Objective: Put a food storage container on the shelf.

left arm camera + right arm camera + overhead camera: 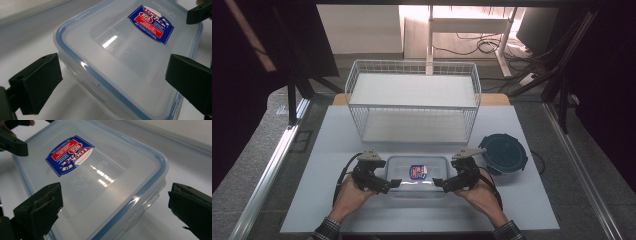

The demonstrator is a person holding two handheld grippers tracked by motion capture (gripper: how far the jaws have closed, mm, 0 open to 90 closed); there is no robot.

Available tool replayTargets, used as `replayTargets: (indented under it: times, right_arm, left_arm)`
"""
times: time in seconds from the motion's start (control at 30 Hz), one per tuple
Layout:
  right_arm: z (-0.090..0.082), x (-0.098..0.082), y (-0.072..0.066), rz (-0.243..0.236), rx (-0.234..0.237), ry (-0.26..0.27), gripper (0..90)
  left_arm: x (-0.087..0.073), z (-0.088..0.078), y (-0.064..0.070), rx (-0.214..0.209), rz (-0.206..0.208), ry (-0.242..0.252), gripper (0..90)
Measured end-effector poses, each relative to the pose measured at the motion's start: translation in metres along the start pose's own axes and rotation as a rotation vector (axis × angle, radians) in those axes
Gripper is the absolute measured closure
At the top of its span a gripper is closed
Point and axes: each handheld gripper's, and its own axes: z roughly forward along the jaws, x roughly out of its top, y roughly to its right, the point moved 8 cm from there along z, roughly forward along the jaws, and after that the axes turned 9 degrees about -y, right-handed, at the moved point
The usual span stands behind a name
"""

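At counter front-centre, left gripper (388,184) jaws apart at clear lidded container (416,175) left end; right gripper (440,183) jaws apart at its right end. Nothing clamped or lifted yet. Round dark lid (503,153) right, wire basket (413,107) behind, empty.

— What's that box made of?
— The food container (416,174) is clear plastic, smooth and glossy. Its lid (130,50) catches bright glare, with a blue seal (152,180) in the rim and a shiny red-and-blue sticker (68,153).
— And the jaws either side?
— Matt black plastic; the right gripper (115,207) has pads (40,207) with a rough, crumbly-looking face.
— The rack behind?
— The basket (412,100) is white-coated wire mesh. The round lid (503,153) looks like dark, smooth plastic. The tabletop (532,200) is pale and matt.
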Motion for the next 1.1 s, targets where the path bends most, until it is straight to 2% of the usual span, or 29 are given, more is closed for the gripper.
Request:
replayTargets:
  times: [0.13, 0.23, 0.3, 0.37, 0.43, 0.5, 0.57, 0.63, 0.77, 0.87, 0.93, 1.1]
  right_arm:
    - [0.004, -0.003, -0.001, 0.046, 0.070, -0.017, 0.0]
    - [0.009, -0.007, -0.003, 0.076, 0.150, -0.046, 0.0]
    - [0.011, -0.009, -0.003, 0.108, 0.175, -0.056, 0.0]
    - [0.010, -0.010, -0.003, 0.116, 0.182, -0.063, 1.0]
    - [0.007, -0.011, -0.004, 0.136, 0.184, -0.065, 5.2]
    - [0.003, -0.014, -0.004, 0.162, 0.198, -0.069, 11.6]
    - [-0.003, -0.016, -0.004, 0.167, 0.211, -0.068, 17.5]
    - [-0.007, -0.020, -0.006, 0.166, 0.223, -0.079, 21.6]
    - [-0.014, -0.026, -0.008, 0.200, 0.260, -0.084, 31.6]
    - [-0.020, -0.029, -0.006, 0.222, 0.290, -0.065, 40.9]
    - [-0.024, -0.027, -0.006, 0.227, 0.294, -0.040, 44.8]
    - [-0.029, -0.026, -0.006, 0.230, 0.275, -0.017, 50.1]
  left_arm:
    - [-0.006, 0.008, 0.002, -0.113, -0.055, -0.015, 0.0]
    - [-0.008, 0.008, 0.003, -0.128, -0.077, -0.018, 0.0]
    - [-0.010, 0.008, 0.004, -0.145, -0.095, -0.035, 0.0]
    - [-0.012, 0.006, 0.006, -0.152, -0.121, -0.041, 1.5]
    - [-0.015, 0.001, 0.006, -0.165, -0.134, -0.054, 7.0]
    - [-0.017, -0.004, 0.007, -0.177, -0.147, -0.047, 12.6]
    - [-0.020, -0.009, 0.007, -0.183, -0.158, -0.035, 19.8]
    - [-0.021, -0.012, 0.008, -0.185, -0.156, -0.034, 24.4]
    - [-0.027, -0.017, 0.014, -0.185, -0.161, -0.034, 30.7]
    - [-0.032, -0.023, 0.015, -0.221, -0.197, 0.007, 40.1]
    - [-0.034, -0.025, 0.016, -0.231, -0.199, 0.026, 45.3]
    - [-0.030, -0.027, 0.015, -0.192, -0.197, 0.067, 50.7]
